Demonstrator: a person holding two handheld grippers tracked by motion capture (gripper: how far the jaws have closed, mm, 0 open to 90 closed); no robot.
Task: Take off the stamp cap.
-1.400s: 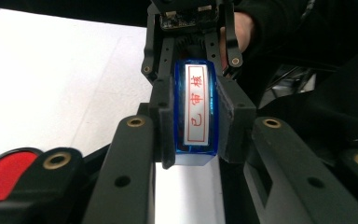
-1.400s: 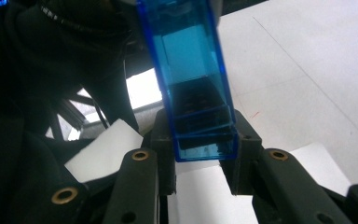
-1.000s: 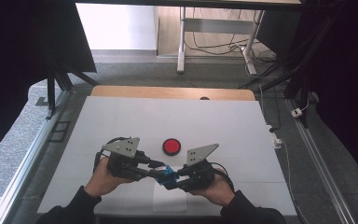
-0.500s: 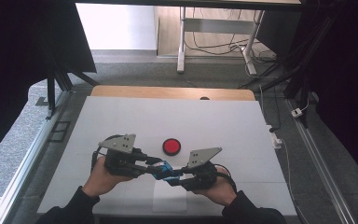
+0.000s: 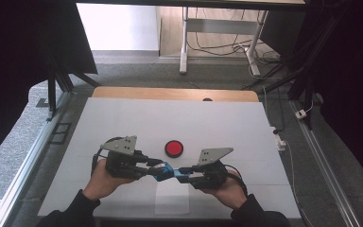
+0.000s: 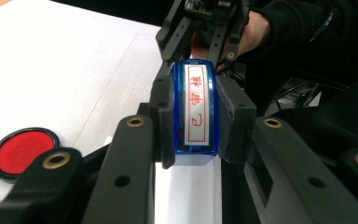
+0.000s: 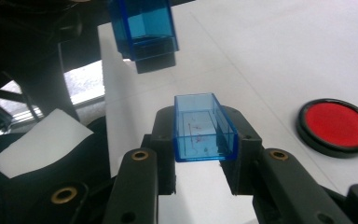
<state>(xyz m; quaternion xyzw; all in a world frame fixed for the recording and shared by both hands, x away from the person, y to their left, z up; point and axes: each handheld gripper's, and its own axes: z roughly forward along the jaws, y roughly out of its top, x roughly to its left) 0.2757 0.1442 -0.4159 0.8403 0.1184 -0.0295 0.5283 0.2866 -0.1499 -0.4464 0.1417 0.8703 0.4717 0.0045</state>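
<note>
Red ink pad (image 5: 174, 148) just beyond both grippers, paper slip (image 5: 172, 199) below. Left gripper (image 6: 193, 116) clamps blue stamp (image 6: 196, 109); right gripper (image 7: 204, 135) clamps its blue cap (image 7: 203, 128), apparently apart.

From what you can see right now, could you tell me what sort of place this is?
Probably a lab recording bench: a white-covered table boxed by black frame struts, loose cables on the floor, and a red ink pad laid out.

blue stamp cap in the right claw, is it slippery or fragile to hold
The blue cap looks like thin, glossy clear plastic, so probably slick and light. The right claw pinches its flat sides between padded jaws, which likely helps. Its open, hollow walls might crack under hard squeezing.
</note>
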